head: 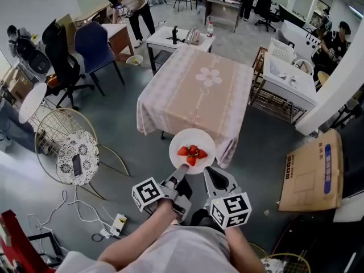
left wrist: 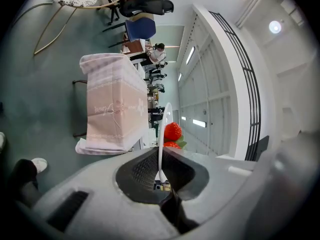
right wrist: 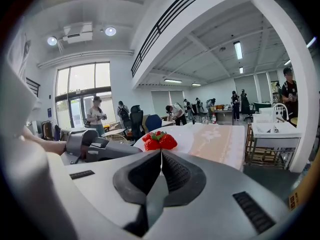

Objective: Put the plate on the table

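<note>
A white plate [head: 192, 145] with three strawberries [head: 191, 152] hangs in the air just short of the near edge of the table [head: 199, 90], which wears a pink cloth. My left gripper [head: 181, 170] is shut on the plate's near-left rim, my right gripper [head: 207, 172] on its near-right rim. The left gripper view has the plate [left wrist: 162, 129] edge-on between the shut left gripper [left wrist: 160, 156], strawberries [left wrist: 172, 131] beside it. From the right gripper view, the plate [right wrist: 186, 136] and strawberries [right wrist: 160, 140] sit just past the closed right gripper [right wrist: 161, 154].
A flat cardboard box [head: 311, 172] leans at the right. At the left stands a round wire side table [head: 78, 157] with a phone on it, and a power strip [head: 118, 223] lies on the floor. A white desk [head: 176, 38], chairs and people are beyond the table.
</note>
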Available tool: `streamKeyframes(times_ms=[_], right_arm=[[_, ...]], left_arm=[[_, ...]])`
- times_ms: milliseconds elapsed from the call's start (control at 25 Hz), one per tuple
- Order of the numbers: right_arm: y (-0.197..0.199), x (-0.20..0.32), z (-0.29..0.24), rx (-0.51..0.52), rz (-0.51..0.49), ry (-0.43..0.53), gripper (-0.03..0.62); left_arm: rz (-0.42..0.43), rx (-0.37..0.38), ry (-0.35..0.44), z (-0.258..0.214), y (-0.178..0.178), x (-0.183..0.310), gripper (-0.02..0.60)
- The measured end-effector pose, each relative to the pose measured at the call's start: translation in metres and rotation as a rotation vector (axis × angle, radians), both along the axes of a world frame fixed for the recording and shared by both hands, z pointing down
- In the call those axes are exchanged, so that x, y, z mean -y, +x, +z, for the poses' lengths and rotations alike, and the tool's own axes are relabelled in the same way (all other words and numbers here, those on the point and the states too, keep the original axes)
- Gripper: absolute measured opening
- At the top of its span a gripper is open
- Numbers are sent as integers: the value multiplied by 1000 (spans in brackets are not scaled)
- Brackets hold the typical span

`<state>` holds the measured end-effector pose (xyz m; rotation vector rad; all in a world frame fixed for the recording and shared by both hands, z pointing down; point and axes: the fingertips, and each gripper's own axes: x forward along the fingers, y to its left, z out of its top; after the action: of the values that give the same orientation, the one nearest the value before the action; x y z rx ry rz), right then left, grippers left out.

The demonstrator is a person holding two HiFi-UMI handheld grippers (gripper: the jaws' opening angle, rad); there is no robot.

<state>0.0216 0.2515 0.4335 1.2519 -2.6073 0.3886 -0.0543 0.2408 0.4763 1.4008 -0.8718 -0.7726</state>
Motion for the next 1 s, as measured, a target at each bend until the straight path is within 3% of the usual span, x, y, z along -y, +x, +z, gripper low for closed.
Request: streamKeyframes(times_ms=[1000], right_arm=[[124, 116, 8, 76, -59, -51, 5]], left_arm=[[-41, 83, -43, 0, 121, 109, 17]])
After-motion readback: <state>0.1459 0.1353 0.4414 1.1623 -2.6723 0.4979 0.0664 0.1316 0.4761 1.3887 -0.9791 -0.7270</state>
